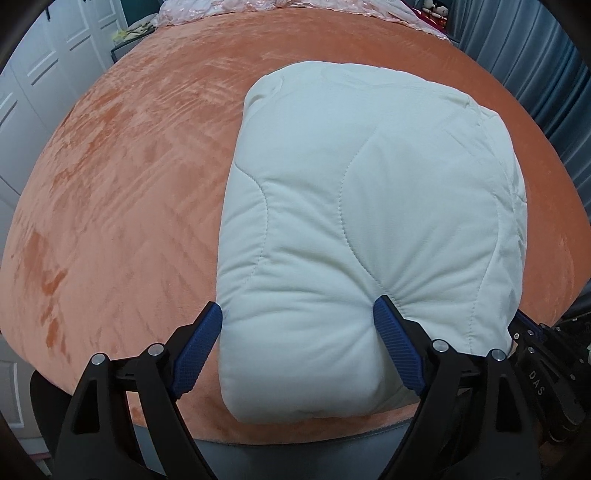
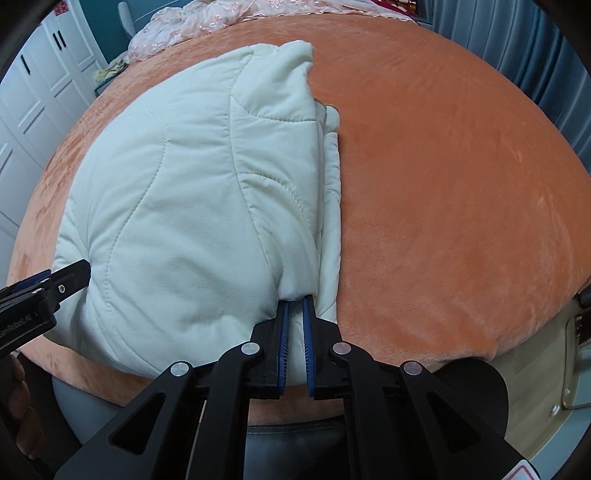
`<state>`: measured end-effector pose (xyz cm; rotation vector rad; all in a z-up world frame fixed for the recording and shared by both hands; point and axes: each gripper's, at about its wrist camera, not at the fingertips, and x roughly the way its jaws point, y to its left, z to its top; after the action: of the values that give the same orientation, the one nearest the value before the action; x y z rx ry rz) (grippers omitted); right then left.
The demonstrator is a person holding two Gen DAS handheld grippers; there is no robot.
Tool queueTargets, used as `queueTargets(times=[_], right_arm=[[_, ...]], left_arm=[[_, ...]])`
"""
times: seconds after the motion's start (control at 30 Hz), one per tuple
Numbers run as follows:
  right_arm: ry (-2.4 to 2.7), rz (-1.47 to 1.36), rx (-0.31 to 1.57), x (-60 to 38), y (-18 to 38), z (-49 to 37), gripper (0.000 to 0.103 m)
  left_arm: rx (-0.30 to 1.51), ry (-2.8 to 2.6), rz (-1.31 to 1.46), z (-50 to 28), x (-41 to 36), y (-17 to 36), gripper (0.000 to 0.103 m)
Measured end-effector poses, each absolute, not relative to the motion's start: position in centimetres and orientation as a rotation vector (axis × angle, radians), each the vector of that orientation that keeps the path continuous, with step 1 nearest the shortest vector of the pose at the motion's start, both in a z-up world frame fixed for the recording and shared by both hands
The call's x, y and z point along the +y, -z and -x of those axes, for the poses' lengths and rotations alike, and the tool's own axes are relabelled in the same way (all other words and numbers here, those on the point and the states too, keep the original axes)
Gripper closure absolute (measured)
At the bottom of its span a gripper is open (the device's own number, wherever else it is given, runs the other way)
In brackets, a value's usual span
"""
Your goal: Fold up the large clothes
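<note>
A pale cream quilted garment [image 1: 369,206], puffy and stitched in wavy lines that divide it into soft padded panels, lies folded into a thick, rounded bundle on an orange plush bedspread [image 1: 129,184] whose short velvety nap shows streaks of lighter and darker brushing. The bundle sits at the near edge of the bed, its lower end bulging toward the cameras. The left gripper [image 1: 297,314], black-framed with ribbed blue pads, stands wide around the bundle's near left corner; its fingers [image 1: 395,343] press into the padding on both sides, so the fabric puckers into fine creases at the inner pad and swells between them, clamped on a thick fold. In the right wrist view, the right gripper [image 2: 295,304] has its two blue-lined fingers [image 2: 282,332] drawn nearly together, pinching a thin edge of the garment [image 2: 184,192] at its near right side, just beside a narrow flat hem strip lying along the bedspread [image 2: 443,184]. The left gripper's black tip [image 2: 70,275] shows at the bundle's far left, dug into the padding. A crumpled pink embroidered cloth [image 2: 192,22] lies at the far end of the bed, well apart from the bundle.
</note>
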<state>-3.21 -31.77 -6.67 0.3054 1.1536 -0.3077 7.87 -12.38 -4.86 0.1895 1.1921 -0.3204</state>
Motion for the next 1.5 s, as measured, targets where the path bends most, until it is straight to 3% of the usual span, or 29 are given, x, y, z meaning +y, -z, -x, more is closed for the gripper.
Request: queueTargets(times=[0.67, 0.73, 0.77, 0.8, 1.13, 1.27, 1.4, 1.5], right_arm=[[0.253, -0.39, 1.125, -33.3, 8.7, 2.0, 0.097], [0.25, -0.51, 1.087, -34.7, 7.3, 3.0, 0.093], [0.247, -0.575, 1.053, -35.5, 6.6, 3.7, 0.085], [0.24, -0.633, 1.019, -36.2, 5.9, 4.2, 0.083], [0.208, -0.777, 0.971, -37.9, 4.7, 4.3, 0.082], [0.21, -0.696, 0.965, -37.3, 3.4, 5.0, 0.082], [0.192, -0.694, 0.894, -37.6, 2.0, 6.1, 0.052], [0.169, -0.669, 0.945, -37.3, 2.7, 4.4, 0.051]], left_arm=[[1.247, 0.322, -0.082, -9.1, -11.1, 7.4, 0.006], [1.244, 0.328, -0.065, -9.0, -10.9, 7.2, 0.006], [1.243, 0.332, -0.068, -9.1, -10.7, 7.1, 0.006], [1.243, 0.337, -0.07, -9.1, -10.8, 7.0, 0.006], [1.198, 0.315, -0.146, -8.8, -11.4, 6.4, 0.006], [1.209, 0.31, -0.134, -8.9, -11.3, 6.6, 0.006], [1.2, 0.286, -0.132, -8.5, -11.4, 6.7, 0.006], [1.196, 0.28, -0.13, -8.2, -11.6, 6.5, 0.006]])
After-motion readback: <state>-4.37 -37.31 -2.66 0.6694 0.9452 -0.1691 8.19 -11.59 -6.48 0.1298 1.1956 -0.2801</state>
